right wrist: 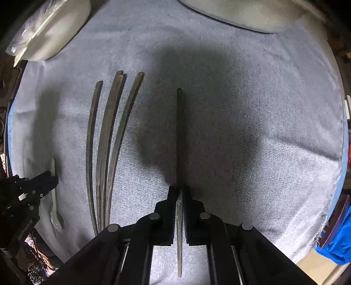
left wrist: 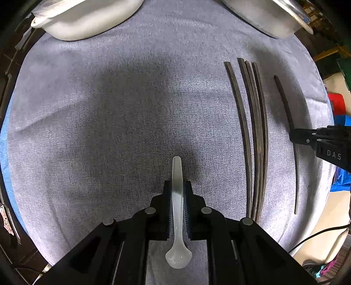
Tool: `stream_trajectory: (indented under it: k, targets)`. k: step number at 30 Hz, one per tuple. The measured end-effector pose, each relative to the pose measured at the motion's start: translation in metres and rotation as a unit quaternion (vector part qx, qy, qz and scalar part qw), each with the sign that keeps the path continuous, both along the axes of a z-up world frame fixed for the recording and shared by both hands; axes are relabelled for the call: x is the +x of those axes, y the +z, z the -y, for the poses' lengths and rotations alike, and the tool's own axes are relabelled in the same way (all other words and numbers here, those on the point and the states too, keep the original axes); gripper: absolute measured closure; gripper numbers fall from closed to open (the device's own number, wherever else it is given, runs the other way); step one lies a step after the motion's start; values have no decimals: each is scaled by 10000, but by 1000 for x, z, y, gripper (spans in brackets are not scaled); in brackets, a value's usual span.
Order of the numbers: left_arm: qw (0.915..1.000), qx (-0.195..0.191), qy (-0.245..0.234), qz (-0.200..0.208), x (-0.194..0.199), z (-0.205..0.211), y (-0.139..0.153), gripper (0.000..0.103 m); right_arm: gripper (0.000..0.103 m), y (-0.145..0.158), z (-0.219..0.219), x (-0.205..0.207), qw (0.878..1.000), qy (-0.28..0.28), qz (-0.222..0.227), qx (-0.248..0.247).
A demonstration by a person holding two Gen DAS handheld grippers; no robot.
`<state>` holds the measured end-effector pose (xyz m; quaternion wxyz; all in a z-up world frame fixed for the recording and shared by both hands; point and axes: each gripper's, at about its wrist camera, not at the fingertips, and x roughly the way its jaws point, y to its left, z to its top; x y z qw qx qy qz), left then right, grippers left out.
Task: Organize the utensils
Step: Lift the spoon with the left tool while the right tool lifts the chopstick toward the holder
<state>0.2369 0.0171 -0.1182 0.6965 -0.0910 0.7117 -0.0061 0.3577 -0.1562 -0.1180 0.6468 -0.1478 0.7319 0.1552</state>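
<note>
Nearest the left wrist camera, the left gripper (left wrist: 177,193) points down at the grey cloth (left wrist: 109,120), its two black fingers clamped on the stem of a translucent white spoon (left wrist: 177,203). That spoon runs lengthwise between the pads, bowl toward the camera and handle tip past the fingertips, lying over the cloth. Right of the spoon lies a group of four dark chopsticks (left wrist: 254,136), roughly parallel: three close together and one just apart on the spoon's side. Further right of the spoon, a single dark chopstick (left wrist: 289,122) lies apart from the group, and the right gripper (left wrist: 295,138) reaches in from the frame's edge with its tips closed on it. Beyond the spoon, at the cloth's far edge, sit a white container (left wrist: 87,19) to the left and a white bowl (left wrist: 263,17) with a metal rim to the right.

Closest to the right wrist camera, the right gripper (right wrist: 180,193) is closed tightly on the single dark chopstick (right wrist: 179,136), which runs straight away from the lens along the cloth (right wrist: 263,131). Left of this chopstick the four chopsticks (right wrist: 105,149) fan out slightly at their far ends. Further left, the left gripper (right wrist: 51,177) holds the spoon (right wrist: 54,203) near the cloth's edge. The white container (right wrist: 54,32) and the bowl (right wrist: 252,15) sit beyond the chopstick's far tip.
</note>
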Motion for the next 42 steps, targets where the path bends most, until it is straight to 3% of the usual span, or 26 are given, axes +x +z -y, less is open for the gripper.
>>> stream_trajectory:
  k: [7, 17, 25, 32, 42]
  targets:
    - [9975, -382, 523, 297, -18, -22, 7, 92, 96, 25, 55, -20, 9942, -630, 501, 719]
    - [9807, -778, 1282, 1255, -76, -47, 46, 92, 96, 89, 145, -77, 9587, -1683, 1503, 1732]
    - [9664, -882, 1549, 1852, -117, -40, 75, 92, 96, 109, 167, -117, 9347, -2005, 1983, 2163]
    - [9465, -1133, 1827, 2407, -146, -34, 102, 92, 96, 132, 189, -162, 9021, -2292, 2295, 2847]
    - [9187, -1419, 2141, 3001, -180, -21, 129, 92, 96, 161, 201, -220, 8445, -2560, 2623, 3905]
